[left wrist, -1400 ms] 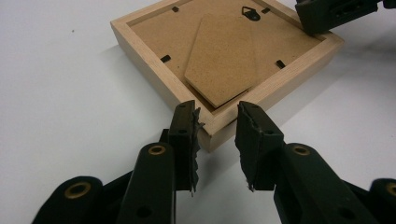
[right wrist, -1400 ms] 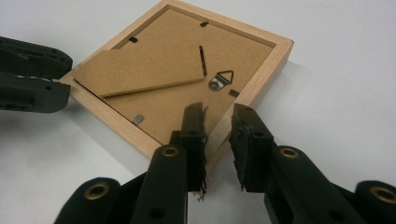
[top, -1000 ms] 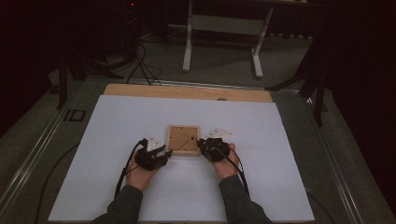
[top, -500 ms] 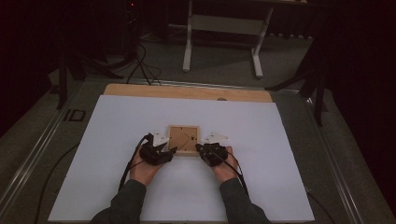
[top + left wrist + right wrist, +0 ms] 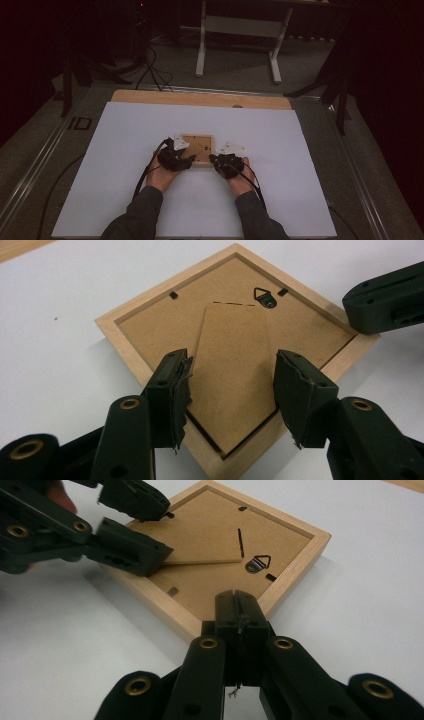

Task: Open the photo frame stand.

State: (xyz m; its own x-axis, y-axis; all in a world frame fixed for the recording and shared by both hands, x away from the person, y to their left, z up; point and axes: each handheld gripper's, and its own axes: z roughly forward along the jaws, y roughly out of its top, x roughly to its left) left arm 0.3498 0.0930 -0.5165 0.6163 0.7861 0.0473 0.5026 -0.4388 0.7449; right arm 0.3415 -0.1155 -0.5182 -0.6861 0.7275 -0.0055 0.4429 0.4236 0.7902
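Wood makes up the little picture frame, which lies face down in the middle of the white sheet on the table, with its brown back board facing up. A brown stand flap sits on that back, and it looks lifted a bit at its free end in the right gripper view. A small metal hanger and little black clips are at the edge of the back. The left gripper is at the near left side of the frame. Its jaws have just been opening and now stand apart, one on each side of the flap, and the pads do not seem to press on it. The right gripper is squeezed all the way together with nothing in it, and its tip pushes down on a corner of the frame, as if to keep it from sliding. I think the job is to open the back of the frame or set up its stand. It looks like an early step: the back board is still in, the clips still look in place, and the frame still lies flat.
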